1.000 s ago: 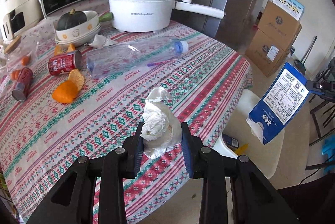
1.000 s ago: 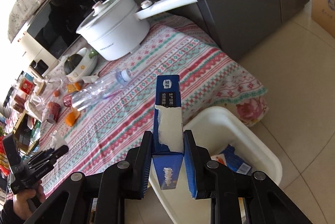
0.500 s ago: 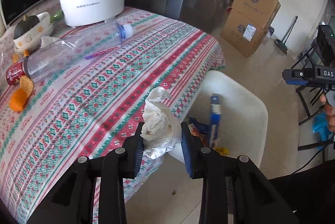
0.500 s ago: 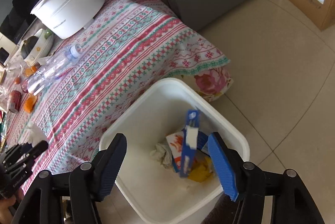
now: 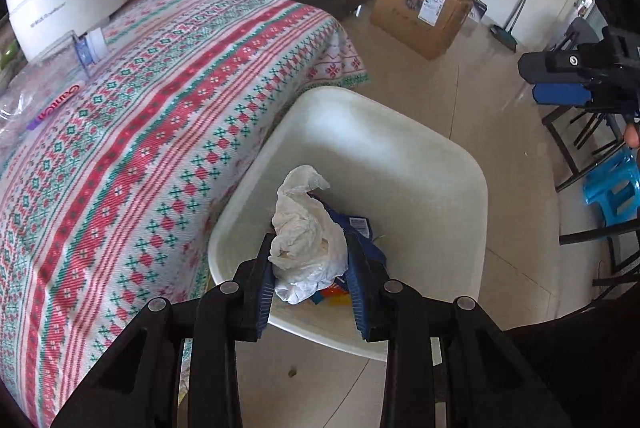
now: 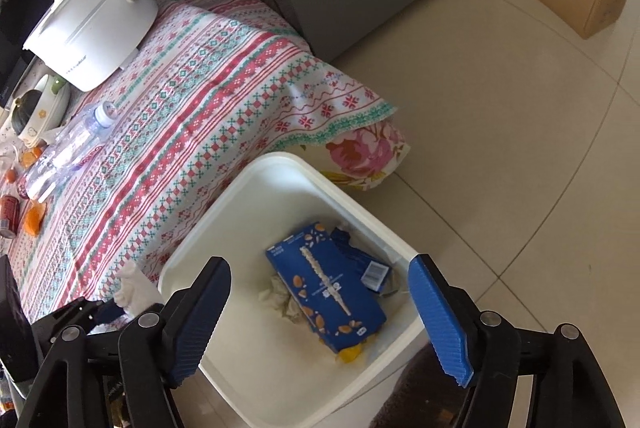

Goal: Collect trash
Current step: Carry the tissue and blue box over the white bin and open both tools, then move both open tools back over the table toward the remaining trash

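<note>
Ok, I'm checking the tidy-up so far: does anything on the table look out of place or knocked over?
Yes. A clear plastic bottle lies on its side on the patterned tablecloth, with orange peel and a tipped red can at the far end.

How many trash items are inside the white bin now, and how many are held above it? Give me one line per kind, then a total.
Blue carton lying in the white bin: 1
Crumpled paper beside the carton: 1
Orange scrap under the carton's end: 1
White tissue wad held in the left gripper: 1
Total: 4
</note>
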Demonstrator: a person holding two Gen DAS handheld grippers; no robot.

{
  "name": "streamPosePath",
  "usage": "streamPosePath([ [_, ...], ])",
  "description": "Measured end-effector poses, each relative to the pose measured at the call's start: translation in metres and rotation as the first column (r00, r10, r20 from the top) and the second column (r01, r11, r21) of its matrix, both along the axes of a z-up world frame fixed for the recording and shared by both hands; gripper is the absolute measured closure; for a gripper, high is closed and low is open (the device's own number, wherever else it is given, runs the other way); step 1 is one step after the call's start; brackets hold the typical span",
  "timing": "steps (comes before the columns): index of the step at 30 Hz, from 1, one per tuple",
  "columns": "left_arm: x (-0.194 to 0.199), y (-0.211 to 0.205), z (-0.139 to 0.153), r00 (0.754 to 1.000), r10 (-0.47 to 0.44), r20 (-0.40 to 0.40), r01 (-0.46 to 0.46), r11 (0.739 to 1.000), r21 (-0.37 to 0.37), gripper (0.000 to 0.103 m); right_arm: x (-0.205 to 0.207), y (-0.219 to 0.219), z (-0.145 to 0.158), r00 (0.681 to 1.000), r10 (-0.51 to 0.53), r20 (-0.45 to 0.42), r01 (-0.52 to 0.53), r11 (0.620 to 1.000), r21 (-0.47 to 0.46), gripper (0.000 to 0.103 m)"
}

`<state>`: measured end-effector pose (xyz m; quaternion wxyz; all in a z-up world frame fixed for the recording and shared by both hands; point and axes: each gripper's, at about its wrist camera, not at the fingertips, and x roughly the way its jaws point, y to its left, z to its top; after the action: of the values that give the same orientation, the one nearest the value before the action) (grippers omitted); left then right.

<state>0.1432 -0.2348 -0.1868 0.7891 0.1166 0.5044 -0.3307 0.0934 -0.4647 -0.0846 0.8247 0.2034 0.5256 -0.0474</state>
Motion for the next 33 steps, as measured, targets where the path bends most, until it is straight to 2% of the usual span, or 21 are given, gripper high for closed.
streamPosePath([
  [3,0.000,-0.003,0.000,1.000,-0.012,0.007,0.012,1.000,-0.006,0.065,-0.001,-0.006,-0.003,1.000,-0.017,-0.007,0.017,1.000,-0.003,0.024],
  [5,0.001,-0.003,0.000,1.000,-0.010,0.006,0.009,1.000,0.006,0.048,-0.001,-0.008,-0.006,1.000,-0.023,-0.020,0.023,1.000,-0.003,0.023],
  [7,0.001,0.001,0.004,0.999,0.007,0.040,-0.008,1.000,0.025,0.034,-0.002,-0.009,-0.009,0.999,-0.026,-0.028,0.026,1.000,-0.006,0.023],
  [11,0.003,0.019,0.018,0.995,0.037,0.092,-0.041,0.998,0.037,0.023,-0.002,-0.009,-0.009,0.999,-0.027,-0.028,0.027,1.000,-0.015,0.023],
  [16,0.007,0.054,0.035,0.987,0.098,0.130,-0.103,0.994,0.035,0.017,0.001,-0.004,-0.009,0.999,-0.019,-0.031,0.018,1.000,-0.019,0.022],
  [23,0.013,0.113,0.049,0.967,0.207,0.146,-0.215,0.975,0.045,0.016,0.009,0.015,-0.005,1.000,0.015,-0.026,-0.015,1.000,-0.025,0.022],
  [33,0.014,0.205,0.067,0.914,0.366,0.178,-0.378,0.925,0.041,0.016,0.027,0.058,0.004,0.998,0.069,-0.004,-0.069,0.997,-0.020,0.021],
])
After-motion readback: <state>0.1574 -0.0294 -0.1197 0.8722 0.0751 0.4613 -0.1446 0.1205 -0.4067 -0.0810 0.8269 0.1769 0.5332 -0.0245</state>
